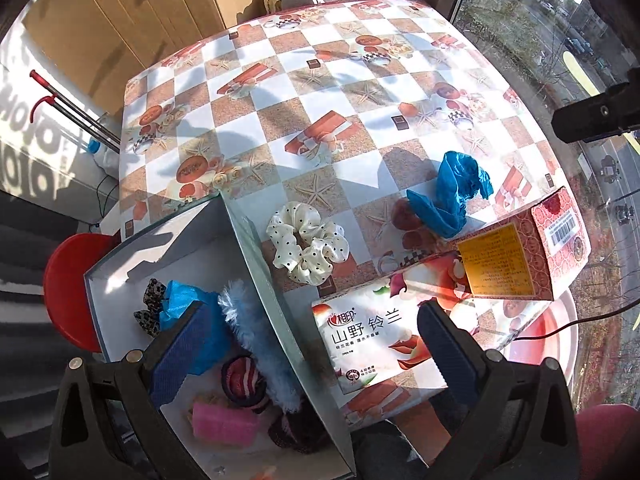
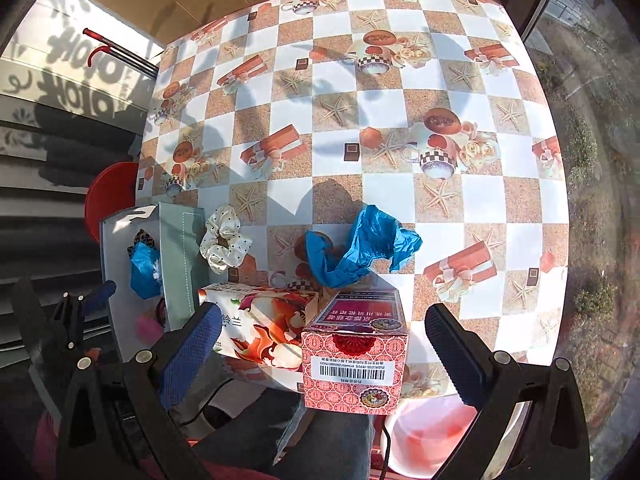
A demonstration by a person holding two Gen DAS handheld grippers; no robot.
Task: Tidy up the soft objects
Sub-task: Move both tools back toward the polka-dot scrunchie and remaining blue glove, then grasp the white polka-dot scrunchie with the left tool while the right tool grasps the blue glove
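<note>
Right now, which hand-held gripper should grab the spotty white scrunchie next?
Probably the left hand-held gripper. It is open, over the box wall, and the polka-dot scrunchie lies just ahead beside the storage box. The right hand-held gripper, also open, faces the red carton, with the scrunchie far to its left.

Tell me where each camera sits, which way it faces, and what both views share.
Left wrist: on the left gripper, above the table's near left, facing the open box; both fingers show, open.
Right wrist: on the right gripper, at the near edge, facing across the table; both fingers and the left gripper show.
Shared: scrunchie, blue glove, tissue pack, red carton.
</note>
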